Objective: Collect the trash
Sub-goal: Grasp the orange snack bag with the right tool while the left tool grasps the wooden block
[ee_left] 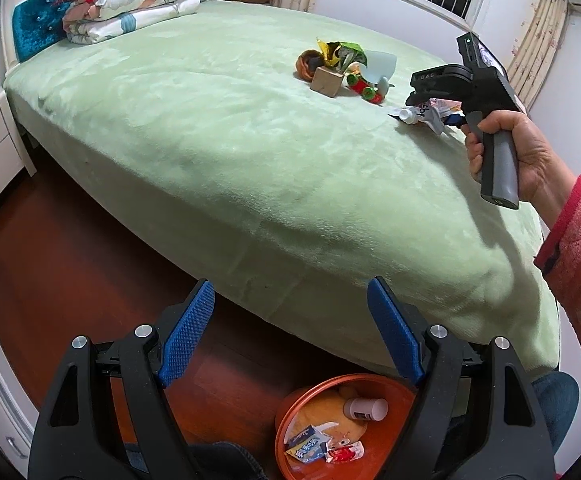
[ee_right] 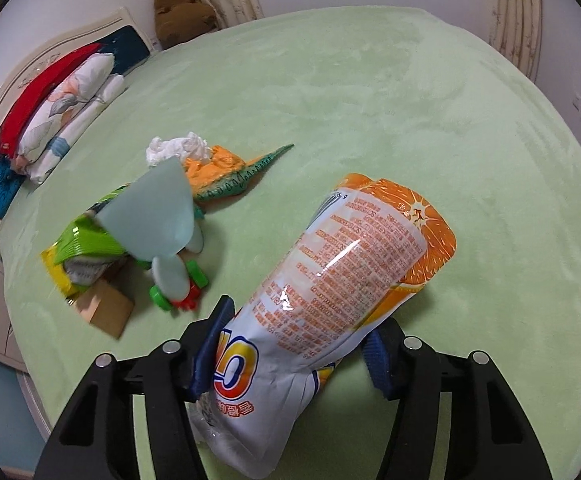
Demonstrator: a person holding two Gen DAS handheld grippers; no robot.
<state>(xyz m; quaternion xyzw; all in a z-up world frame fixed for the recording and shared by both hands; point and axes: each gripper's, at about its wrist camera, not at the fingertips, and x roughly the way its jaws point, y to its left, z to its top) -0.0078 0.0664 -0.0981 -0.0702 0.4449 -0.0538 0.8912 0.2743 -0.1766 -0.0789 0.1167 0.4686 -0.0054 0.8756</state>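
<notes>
Right tool (ee_right: 290,344) gripped orange-print pouch (ee_right: 330,280) above green bed (ee_right: 410,120); left tool (ee_left: 290,332) gaped empty.
Pouch's long axis ran away from the tool, orange end far. Litter cluster lay mid-bed: green wrapper (ee_right: 86,240), cardboard box (ee_right: 106,312), tissue (ee_right: 178,148). Orange bin (ee_left: 330,432) stood on wooden floor (ee_left: 70,280) beside bed's near edge.
</notes>
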